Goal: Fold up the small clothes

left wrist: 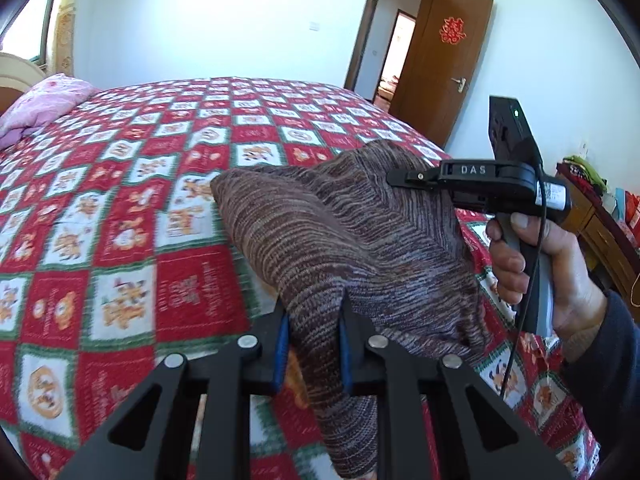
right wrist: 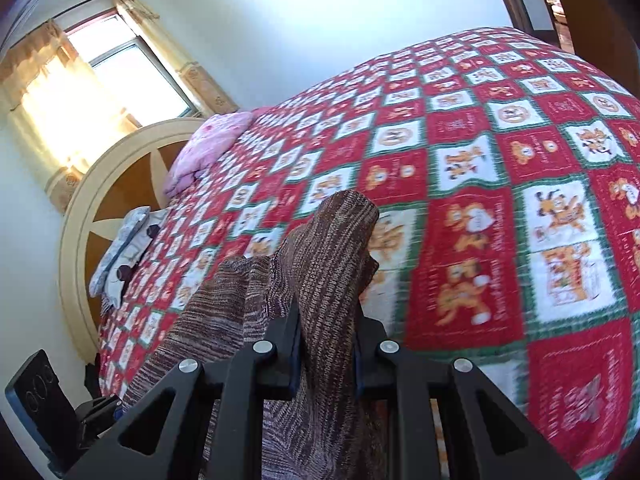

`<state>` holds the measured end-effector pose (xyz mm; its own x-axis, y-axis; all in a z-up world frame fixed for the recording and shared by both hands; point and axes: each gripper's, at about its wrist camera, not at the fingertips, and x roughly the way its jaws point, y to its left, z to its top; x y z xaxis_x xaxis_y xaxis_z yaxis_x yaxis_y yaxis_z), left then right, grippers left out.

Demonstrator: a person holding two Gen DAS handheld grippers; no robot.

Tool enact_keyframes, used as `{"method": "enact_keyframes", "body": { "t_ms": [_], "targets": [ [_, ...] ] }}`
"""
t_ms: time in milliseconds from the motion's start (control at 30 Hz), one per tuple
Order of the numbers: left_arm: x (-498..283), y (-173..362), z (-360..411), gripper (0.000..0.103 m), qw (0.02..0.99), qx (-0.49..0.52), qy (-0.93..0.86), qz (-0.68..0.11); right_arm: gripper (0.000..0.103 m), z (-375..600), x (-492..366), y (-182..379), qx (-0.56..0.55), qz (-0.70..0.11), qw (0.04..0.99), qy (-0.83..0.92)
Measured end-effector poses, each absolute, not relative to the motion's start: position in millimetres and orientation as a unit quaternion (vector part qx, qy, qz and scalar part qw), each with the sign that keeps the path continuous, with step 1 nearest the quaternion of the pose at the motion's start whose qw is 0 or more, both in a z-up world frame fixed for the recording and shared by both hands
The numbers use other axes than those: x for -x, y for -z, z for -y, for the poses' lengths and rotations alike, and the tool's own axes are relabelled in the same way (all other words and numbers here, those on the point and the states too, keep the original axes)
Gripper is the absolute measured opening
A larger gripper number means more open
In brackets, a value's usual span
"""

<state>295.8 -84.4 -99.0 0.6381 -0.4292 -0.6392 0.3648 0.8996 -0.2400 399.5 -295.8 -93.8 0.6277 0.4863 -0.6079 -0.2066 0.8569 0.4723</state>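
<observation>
A brown striped knit garment (left wrist: 340,240) hangs between both grippers above the red patchwork bed quilt (left wrist: 120,200). My left gripper (left wrist: 314,344) is shut on one part of it, the fabric bunched between the blue pads. My right gripper (left wrist: 404,178) shows at the right of the left wrist view, held in a hand and shut on the garment's far edge. In the right wrist view the garment (right wrist: 328,264) is pinched between my right gripper's (right wrist: 326,356) jaws, and the left gripper's body (right wrist: 80,420) shows at the bottom left.
The quilt (right wrist: 480,160) covers a wide bed. A pink pillow (left wrist: 44,104) lies at its head, and a round headboard (right wrist: 104,184) and other folded cloth (right wrist: 124,248) are nearby. An open wooden door (left wrist: 440,64) and a cluttered cabinet (left wrist: 600,208) stand to the right.
</observation>
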Motion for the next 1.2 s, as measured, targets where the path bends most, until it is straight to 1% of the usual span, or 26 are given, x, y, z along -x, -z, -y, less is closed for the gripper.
{"method": "enact_keyframes", "body": {
  "t_ms": [167, 367, 633, 1200],
  "targets": [
    [-277, 93, 55, 0.021, 0.908, 0.050, 0.198, -0.365, 0.019, 266, -388, 91, -0.182, -0.386, 0.877, -0.220],
    [-256, 99, 26, 0.021, 0.908, 0.054, 0.170, -0.380, 0.019, 220, -375, 87, -0.170, -0.388, 0.870, -0.252],
    [-229, 97, -19, 0.021, 0.915, 0.071, 0.137, -0.372, 0.019, 159, -366, 95, -0.168, -0.397, 0.853, -0.294],
    [-187, 99, -96, 0.021, 0.928, 0.072, 0.073, -0.358, 0.019, 34, -360, 97, -0.137, -0.414, 0.822, -0.365]
  ]
}}
